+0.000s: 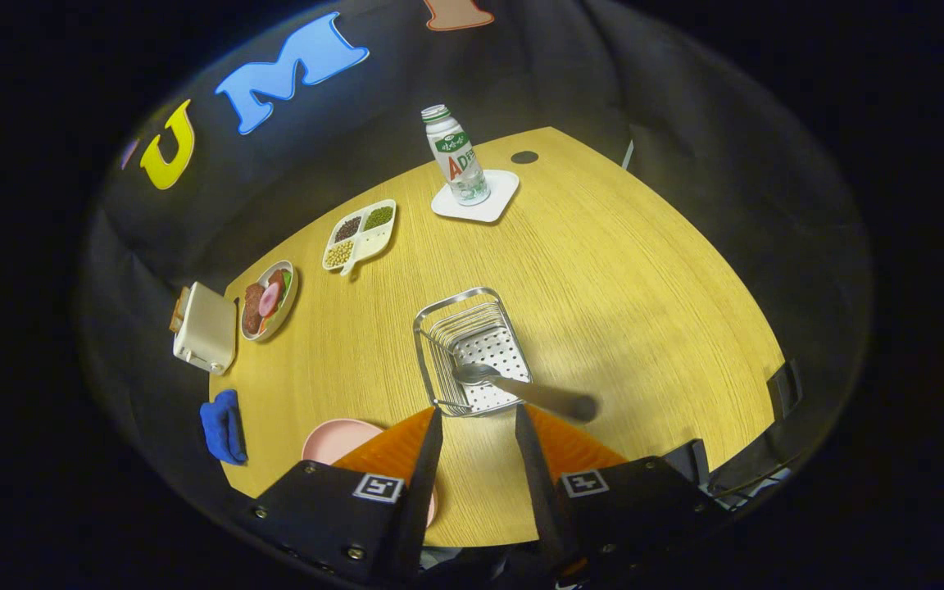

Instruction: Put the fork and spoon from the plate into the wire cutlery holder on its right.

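The tool (478,422) hangs with fingers apart — spoon (513,387) in the wire cutlery holder (472,348) just ahead.

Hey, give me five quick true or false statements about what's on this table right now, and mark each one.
1. A spoon lies in the wire cutlery holder, its handle sticking out over the rim. True.
2. The gripper is shut on the spoon. False: its fingers stand open with nothing between them, just short of the holder.
3. The bottle stands on a white coaster. True.
4. The blue cloth lies inside the holder. False: it lies at the table edge, near the toaster.
5. The pink plate sits beside the gripper's fingers. True.
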Demonstrator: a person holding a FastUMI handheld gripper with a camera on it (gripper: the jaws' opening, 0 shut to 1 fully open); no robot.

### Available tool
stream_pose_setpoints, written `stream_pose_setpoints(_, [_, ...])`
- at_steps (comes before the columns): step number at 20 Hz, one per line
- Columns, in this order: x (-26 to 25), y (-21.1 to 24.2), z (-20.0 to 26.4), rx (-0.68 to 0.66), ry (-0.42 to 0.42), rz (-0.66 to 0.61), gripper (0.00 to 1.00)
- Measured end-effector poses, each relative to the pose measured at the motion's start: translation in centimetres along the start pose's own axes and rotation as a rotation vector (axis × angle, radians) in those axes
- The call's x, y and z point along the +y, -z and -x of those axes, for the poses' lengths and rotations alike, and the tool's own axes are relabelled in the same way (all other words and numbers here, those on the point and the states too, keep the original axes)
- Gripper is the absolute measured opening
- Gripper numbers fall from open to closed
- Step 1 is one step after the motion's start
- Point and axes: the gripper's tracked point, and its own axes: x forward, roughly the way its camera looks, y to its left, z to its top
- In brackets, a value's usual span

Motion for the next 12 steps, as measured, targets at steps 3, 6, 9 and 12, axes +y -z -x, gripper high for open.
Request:
stream_pose_setpoints(3, [0.6, 0.3, 0.5, 0.002, -0.022, 0.001, 0.56])
stream_pose_setpoints(6, [2.0, 1.0, 1.1, 0.004, -0.054, 0.025, 0.55])
stream_pose_setpoints(9, [4.3, 2.3, 1.3, 0.014, -0.106, 0.086, 0.55])
stream_pose_setpoints(12, [6.5, 4.0, 1.0, 0.016, -0.132, 0.232, 0.56])
